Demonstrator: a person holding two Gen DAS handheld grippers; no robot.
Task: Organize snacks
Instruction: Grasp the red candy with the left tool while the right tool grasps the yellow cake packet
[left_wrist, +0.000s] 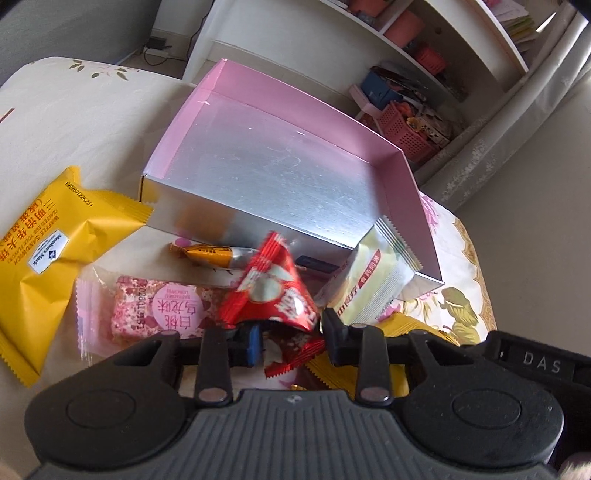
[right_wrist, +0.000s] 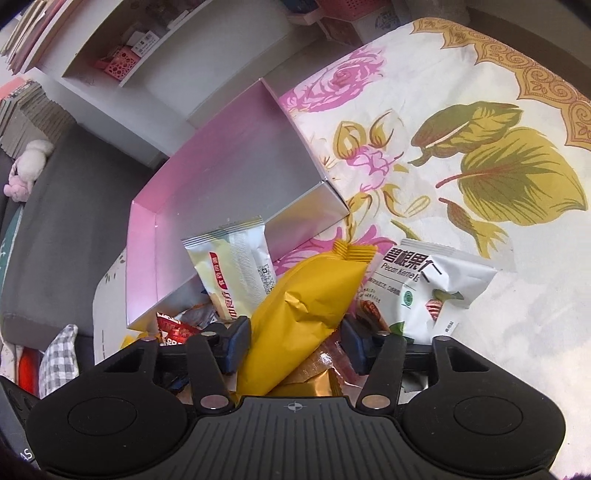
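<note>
Left hand-held gripper (left_wrist: 290, 341) is clamped on a crinkled red foil snack packet (left_wrist: 275, 291), just in front of the shallow silver cardboard box with pink inner walls (left_wrist: 280, 162). Right hand-held gripper (right_wrist: 293, 341) is closed around a long yellow plastic snack pouch (right_wrist: 299, 314) beside that box. Both should be lifted clear of the box's near wall before being released inside.

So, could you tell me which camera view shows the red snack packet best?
The left wrist view: the red snack packet fills the centre, between the left gripper's fingers. The right wrist view shows only a red corner behind its finger.
</note>
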